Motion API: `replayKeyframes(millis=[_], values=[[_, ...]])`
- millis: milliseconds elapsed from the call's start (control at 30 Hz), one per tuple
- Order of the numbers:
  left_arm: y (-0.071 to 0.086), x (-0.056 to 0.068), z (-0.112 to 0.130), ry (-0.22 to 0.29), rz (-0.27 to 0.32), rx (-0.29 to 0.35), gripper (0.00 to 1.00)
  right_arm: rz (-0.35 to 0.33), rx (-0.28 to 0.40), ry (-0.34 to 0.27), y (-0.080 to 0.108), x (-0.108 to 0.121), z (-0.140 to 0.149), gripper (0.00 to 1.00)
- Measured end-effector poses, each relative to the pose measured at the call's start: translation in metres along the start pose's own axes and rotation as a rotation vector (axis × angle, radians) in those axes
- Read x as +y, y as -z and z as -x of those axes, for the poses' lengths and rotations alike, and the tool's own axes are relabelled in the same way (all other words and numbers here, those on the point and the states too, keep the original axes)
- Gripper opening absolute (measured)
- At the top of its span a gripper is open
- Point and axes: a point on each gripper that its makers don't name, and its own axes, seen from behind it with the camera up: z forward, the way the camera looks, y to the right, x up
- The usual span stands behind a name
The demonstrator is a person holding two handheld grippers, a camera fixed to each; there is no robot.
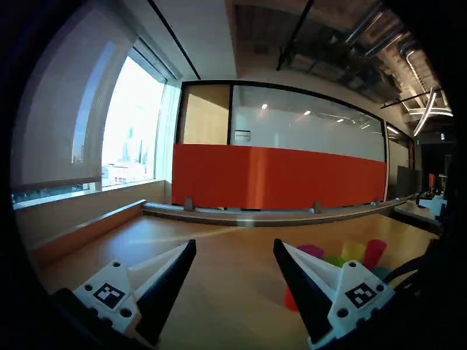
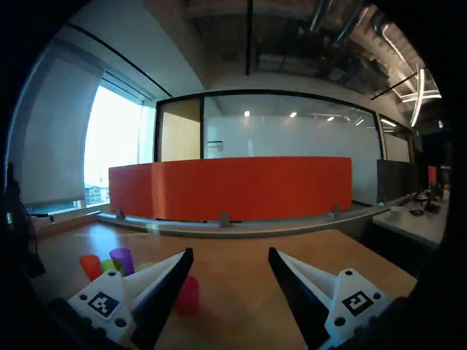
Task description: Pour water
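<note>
My left gripper stands open over the wooden table, nothing between its fingers. A cluster of coloured plastic cups sits to its right: a purple cup, a yellow cup, a pink-red cup, a green one and a red one partly hidden behind the right finger. My right gripper is open too and holds nothing. Left of it stand an orange cup, a purple cup, a green cup and, nearer, a magenta cup beside the left finger.
An orange divider panel runs along the table's far edge, with a glass wall behind it. A bright window and a low wooden ledge lie to the left. Another desk with small items stands at the right.
</note>
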Motion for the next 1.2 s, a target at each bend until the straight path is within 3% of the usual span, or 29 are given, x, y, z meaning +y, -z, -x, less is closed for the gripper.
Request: replayKeyframes(millis=[267,567,967,1200], values=[[-0.006,0.015,-0.061,0.010,0.064,-0.005,0.98,-0.060,-0.022,0.038,-0.005,-0.020,-0.032,1.00],[-0.017,0.032,-0.113,-0.034,0.130,-0.014,0.99,-0.129,-0.047,0.040,-0.010,-0.040,-0.069,1.00],[-0.021,0.051,-0.122,-0.077,0.208,-0.051,0.99,-0.185,-0.038,0.032,-0.009,-0.048,-0.082,1.00],[-0.013,0.070,-0.132,-0.106,0.300,-0.030,0.98,-0.283,-0.041,0.035,-0.005,-0.061,-0.088,1.00]])
